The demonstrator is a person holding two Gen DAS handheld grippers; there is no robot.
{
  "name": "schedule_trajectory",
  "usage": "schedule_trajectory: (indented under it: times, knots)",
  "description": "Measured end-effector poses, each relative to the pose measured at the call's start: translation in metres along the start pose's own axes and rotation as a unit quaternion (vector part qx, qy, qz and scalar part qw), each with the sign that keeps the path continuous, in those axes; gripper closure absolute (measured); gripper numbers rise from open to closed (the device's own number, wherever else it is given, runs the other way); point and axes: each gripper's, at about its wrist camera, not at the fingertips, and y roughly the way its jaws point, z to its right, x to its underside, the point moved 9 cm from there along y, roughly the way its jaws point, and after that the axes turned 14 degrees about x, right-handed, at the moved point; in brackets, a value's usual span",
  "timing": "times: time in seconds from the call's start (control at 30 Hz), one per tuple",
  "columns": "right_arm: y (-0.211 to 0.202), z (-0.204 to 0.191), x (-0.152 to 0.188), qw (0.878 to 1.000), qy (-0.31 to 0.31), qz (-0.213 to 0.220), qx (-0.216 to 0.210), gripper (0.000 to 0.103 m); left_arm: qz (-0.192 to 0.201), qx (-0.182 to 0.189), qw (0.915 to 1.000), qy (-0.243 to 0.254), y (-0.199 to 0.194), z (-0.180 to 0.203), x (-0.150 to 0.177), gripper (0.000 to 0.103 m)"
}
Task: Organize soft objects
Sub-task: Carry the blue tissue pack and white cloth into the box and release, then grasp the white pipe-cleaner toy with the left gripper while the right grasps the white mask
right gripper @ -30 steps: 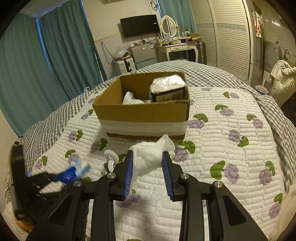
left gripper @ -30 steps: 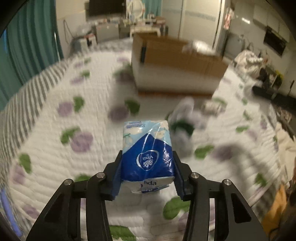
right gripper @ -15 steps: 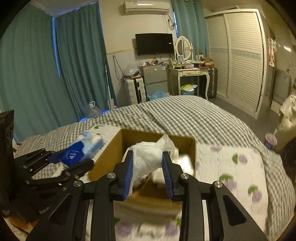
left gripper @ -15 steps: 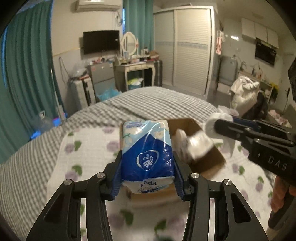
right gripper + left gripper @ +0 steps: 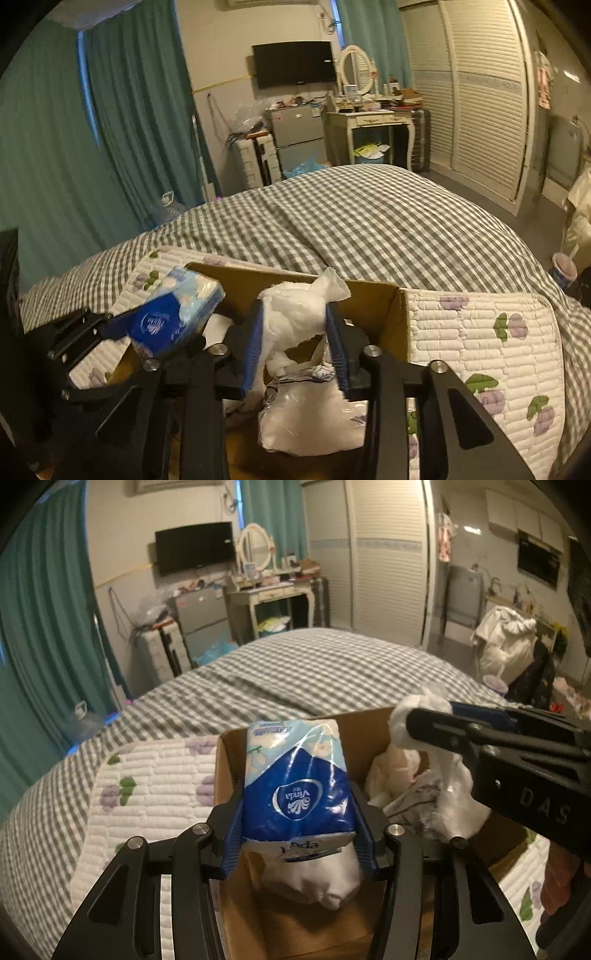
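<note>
My left gripper is shut on a blue and white tissue pack and holds it over the open cardboard box. The pack also shows in the right wrist view. My right gripper is shut on a white plastic bag over the same box; the bag also shows in the left wrist view. Inside the box lie a white sock and a clear bag of white stuffing.
The box stands on a floral quilt over a grey checked bedspread. Teal curtains, a small fridge and a dressing table stand beyond the bed. A cup stands at the right.
Both grippers rose from the quilt and moved forward to hover over the box, each still holding its item. In the last half second they came closer over the box opening.
</note>
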Motion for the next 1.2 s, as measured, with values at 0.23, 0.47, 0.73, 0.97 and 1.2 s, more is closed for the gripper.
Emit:
schedule_trajectory:
  times: [0.23, 0.47, 0.73, 0.97, 1.2]
  knots:
    - [-0.065, 0.012, -0.021, 0.999, 0.005, 0.033, 0.018, 0.036, 0.03, -0.024, 0.9993, -0.002, -0.056, 0.018, -0.022, 0.023]
    - [-0.186, 0.031, -0.044, 0.995, 0.005, 0.092, 0.045, 0.017, 0.096, -0.054, 0.9938, 0.011, -0.161, 0.05, -0.053, 0.021]
    - [-0.287, 0.053, -0.016, 0.99, -0.006, 0.119, 0.073, 0.0, 0.131, -0.068, 0.9891, 0.006, -0.237, 0.072, -0.036, 0.009]
    - [-0.268, 0.062, 0.052, 0.993, -0.018, 0.077, 0.084, 0.0, 0.085, -0.066, 0.994, -0.017, -0.203, 0.073, 0.026, 0.01]
    - [-0.195, 0.058, 0.116, 0.997, 0.016, 0.039, 0.069, 0.0, -0.001, -0.05, 0.9968, -0.062, -0.126, 0.058, 0.111, 0.011]
